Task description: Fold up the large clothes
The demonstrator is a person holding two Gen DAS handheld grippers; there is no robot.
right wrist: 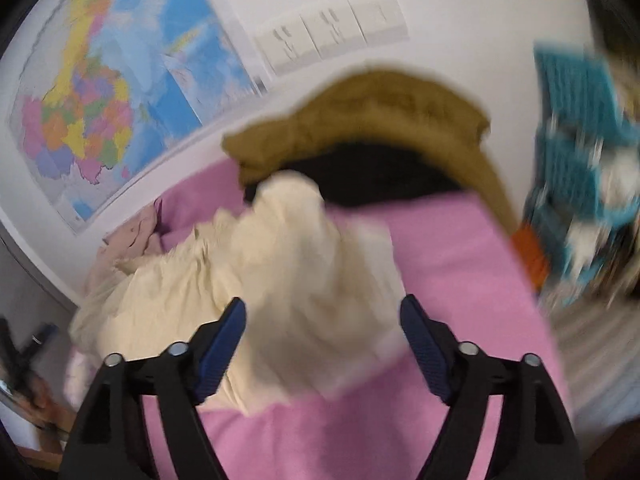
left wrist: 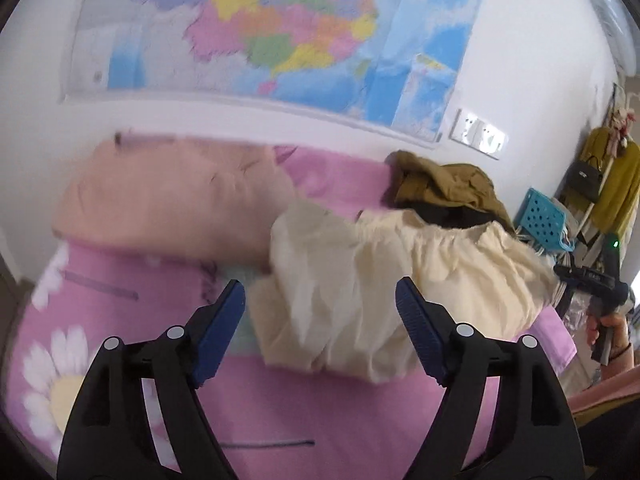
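Note:
A crumpled cream garment (left wrist: 384,280) lies in a heap on the pink bed sheet (left wrist: 280,408). It also shows in the right wrist view (right wrist: 280,280), on the same sheet (right wrist: 460,280). My left gripper (left wrist: 320,300) is open and empty, above the near edge of the heap. My right gripper (right wrist: 322,320) is open and empty, over the heap's near side. The right gripper also appears in the left wrist view (left wrist: 596,280), at the far right. Both views are blurred.
An olive-brown garment (left wrist: 444,188) over a dark one lies behind the cream heap, by the wall; it shows in the right view (right wrist: 380,112) too. A peach pillow (left wrist: 168,196) lies at the back left. A teal basket (left wrist: 540,216) stands beside the bed. A map (left wrist: 280,28) hangs on the wall.

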